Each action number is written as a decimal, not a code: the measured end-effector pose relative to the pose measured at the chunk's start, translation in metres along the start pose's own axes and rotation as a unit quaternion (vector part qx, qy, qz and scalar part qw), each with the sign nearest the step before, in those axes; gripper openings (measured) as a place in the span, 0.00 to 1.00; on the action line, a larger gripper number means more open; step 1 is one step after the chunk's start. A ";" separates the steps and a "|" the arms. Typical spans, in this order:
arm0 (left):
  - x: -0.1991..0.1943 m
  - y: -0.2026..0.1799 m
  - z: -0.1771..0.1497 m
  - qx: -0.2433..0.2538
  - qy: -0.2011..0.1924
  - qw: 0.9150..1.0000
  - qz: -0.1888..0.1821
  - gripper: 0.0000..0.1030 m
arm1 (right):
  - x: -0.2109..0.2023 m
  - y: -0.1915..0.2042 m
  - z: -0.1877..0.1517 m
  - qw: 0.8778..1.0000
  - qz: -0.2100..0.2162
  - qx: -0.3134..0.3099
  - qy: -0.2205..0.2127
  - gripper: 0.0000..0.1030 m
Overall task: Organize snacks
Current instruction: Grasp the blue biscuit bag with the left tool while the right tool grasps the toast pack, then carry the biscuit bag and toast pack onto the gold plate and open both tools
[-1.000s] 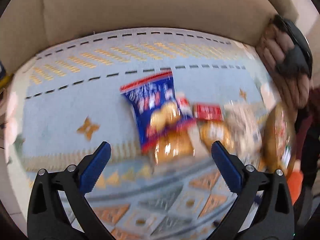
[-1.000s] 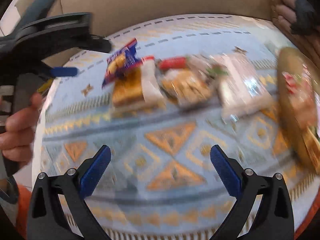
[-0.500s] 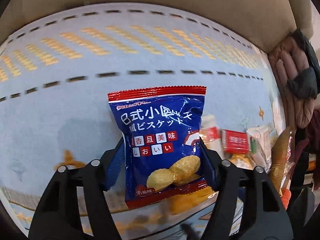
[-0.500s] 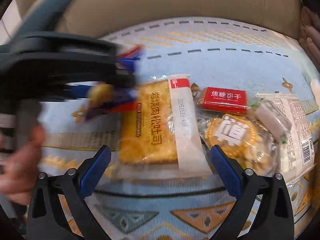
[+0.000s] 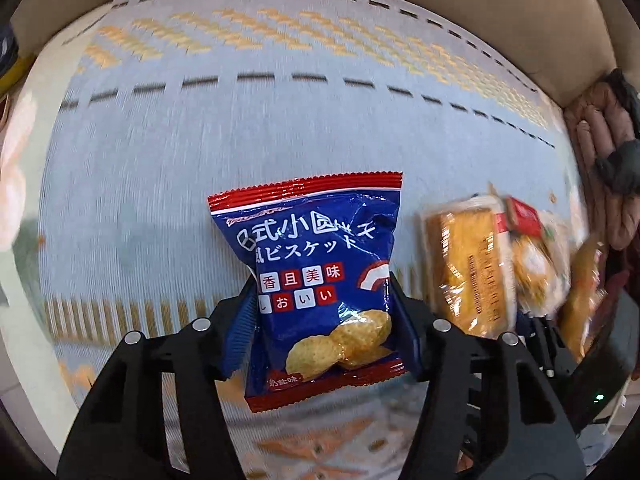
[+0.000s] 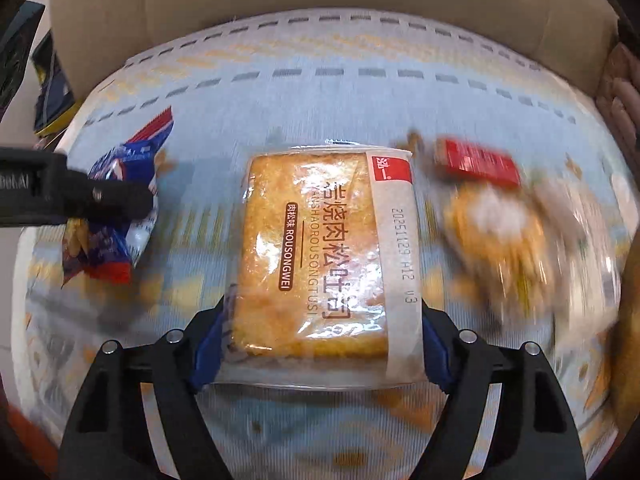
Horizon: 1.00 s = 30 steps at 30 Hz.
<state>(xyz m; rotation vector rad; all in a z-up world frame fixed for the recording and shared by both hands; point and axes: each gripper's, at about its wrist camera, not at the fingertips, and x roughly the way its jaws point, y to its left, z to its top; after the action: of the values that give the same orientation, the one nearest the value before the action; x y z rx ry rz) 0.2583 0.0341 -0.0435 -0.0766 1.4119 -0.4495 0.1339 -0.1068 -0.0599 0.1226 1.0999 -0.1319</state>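
The left gripper point(image 5: 322, 312) has its blue-padded jaws pressed against both sides of a glossy blue biscuit packet with red sealed edges point(image 5: 316, 276), holding it by its lower half. In the right wrist view that same packet point(image 6: 116, 200) sits at the left of the scene, with the black arm of the left gripper crossing in front of it.

The right gripper point(image 6: 320, 332) is clamped on a clear-wrapped square of golden toasted bread with a pale paper band point(image 6: 320, 248), its jaws set against the near corners of the wrapper. In the left wrist view this bread pack point(image 5: 466, 268) lies just right of the blue packet.

Both grippers work over a pale blue woven cloth with orange patterns and dashed dark lines point(image 5: 280, 120), which appears to cover a beige cushioned seat point(image 6: 320, 4). Whether either packet is lifted clear of the cloth cannot be told.

To the right, a small red flat packet point(image 6: 478, 162) and a clear bag of round golden crackers point(image 6: 500, 232) lie close together, blurred and untouched. Further items at the far right edge are too smeared to name.

By this reading the task is at an early stage: two snacks are gripped, none shows a final place, and at least two more wait to be sorted.
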 end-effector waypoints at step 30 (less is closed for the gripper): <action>0.019 -0.111 -0.189 0.156 -0.043 0.985 0.065 0.60 | -0.072 -0.097 -0.183 0.988 -0.026 0.146 0.035 0.92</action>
<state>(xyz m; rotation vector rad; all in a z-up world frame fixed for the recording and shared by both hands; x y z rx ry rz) 0.0494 -0.0341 -0.0587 0.2464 1.2390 -0.5473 -0.0752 -0.1692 -0.0804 0.3630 1.1498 -0.3385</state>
